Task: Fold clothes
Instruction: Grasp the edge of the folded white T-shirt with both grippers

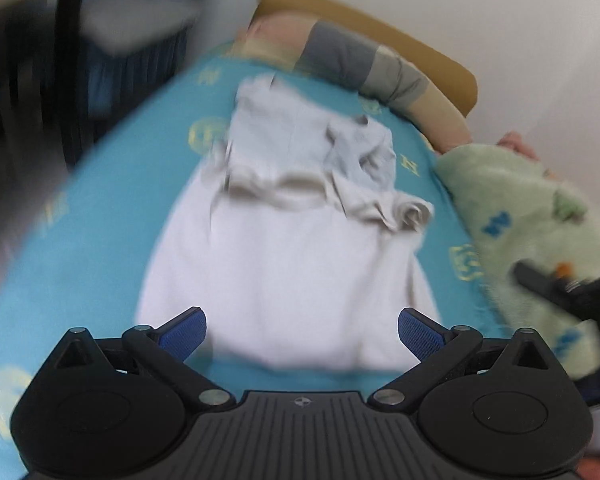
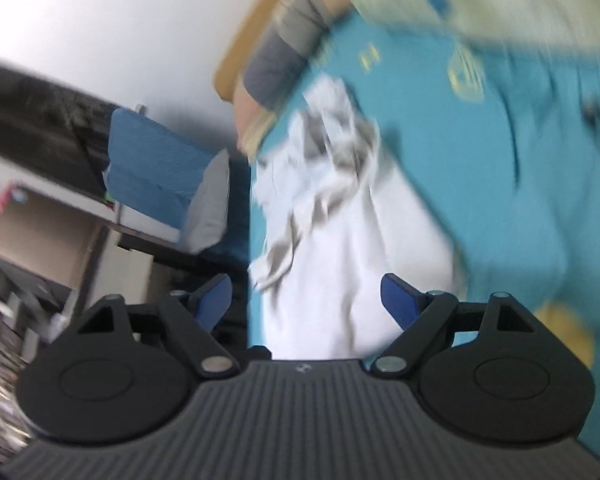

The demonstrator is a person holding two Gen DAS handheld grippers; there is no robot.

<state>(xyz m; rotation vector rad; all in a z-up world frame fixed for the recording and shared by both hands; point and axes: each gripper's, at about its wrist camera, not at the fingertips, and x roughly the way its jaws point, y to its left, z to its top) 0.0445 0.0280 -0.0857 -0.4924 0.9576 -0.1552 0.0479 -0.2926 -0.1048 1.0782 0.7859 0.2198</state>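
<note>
A white garment [image 1: 292, 264] lies spread on the teal bedsheet [image 1: 112, 208], its far end bunched and rumpled with pale blue-grey folds [image 1: 360, 152]. My left gripper [image 1: 302, 332] hovers open above the garment's near hem, nothing between its blue pads [image 1: 184, 332]. In the right wrist view the same garment [image 2: 340, 264] runs away from me, crumpled at its far end [image 2: 336, 128]. My right gripper [image 2: 306, 300] is open over its near part, holding nothing. Both views are motion-blurred.
A light green fleece blanket [image 1: 520, 216] with blue marks lies at the right of the bed. A striped grey and beige pillow [image 1: 368, 60] rests against the wooden headboard [image 1: 380, 20]. Left of the bed stand a blue chair [image 2: 152, 164] and dark shelving [image 2: 40, 120].
</note>
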